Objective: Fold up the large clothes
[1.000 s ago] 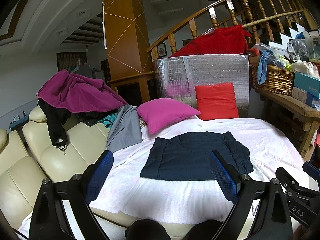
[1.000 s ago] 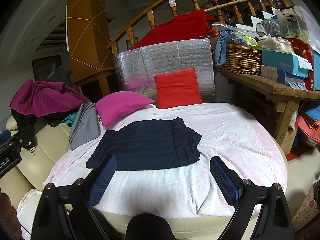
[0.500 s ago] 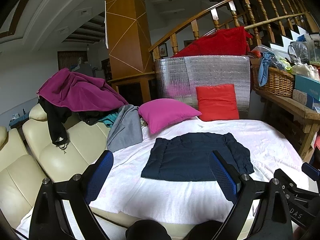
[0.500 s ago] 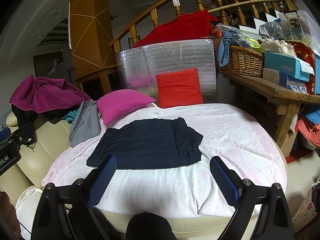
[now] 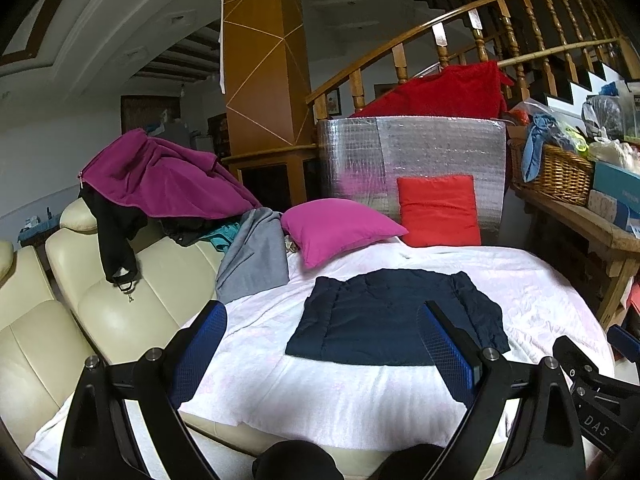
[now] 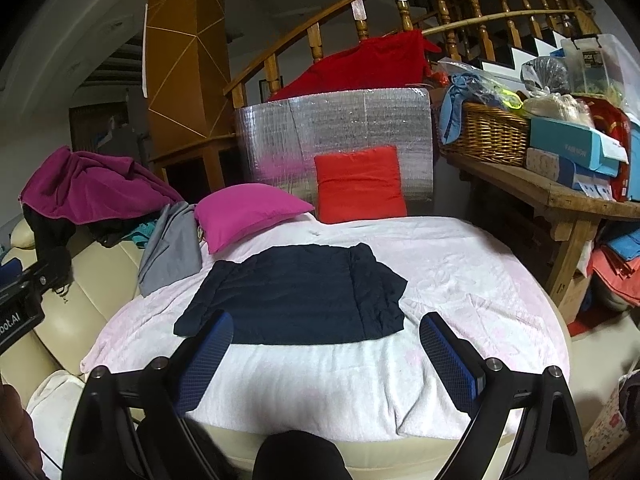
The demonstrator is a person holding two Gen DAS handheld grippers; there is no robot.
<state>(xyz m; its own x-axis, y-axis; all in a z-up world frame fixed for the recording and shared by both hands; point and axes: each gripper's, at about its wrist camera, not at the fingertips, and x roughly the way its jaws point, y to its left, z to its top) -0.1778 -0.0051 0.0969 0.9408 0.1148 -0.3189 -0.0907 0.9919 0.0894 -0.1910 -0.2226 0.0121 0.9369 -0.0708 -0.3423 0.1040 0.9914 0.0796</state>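
Left tongs [image 5: 322, 336] and right tongs [image 6: 326, 344] were released, above the bed [image 6: 460, 280]; pillows [image 6: 248, 212] lay behind the shirt [image 6: 296, 300].

Two cushions [image 6: 246, 216] [image 6: 359, 184], one navy garment [image 6: 296, 292], one basket [image 6: 486, 134]

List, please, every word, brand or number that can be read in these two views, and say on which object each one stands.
"DAS": on the right gripper, at the edge of the left wrist view.
"oot.AI", cut off by the frame: on the left gripper, at the edge of the right wrist view.
Print on the teal box and the clear plastic box: too blurred to read.
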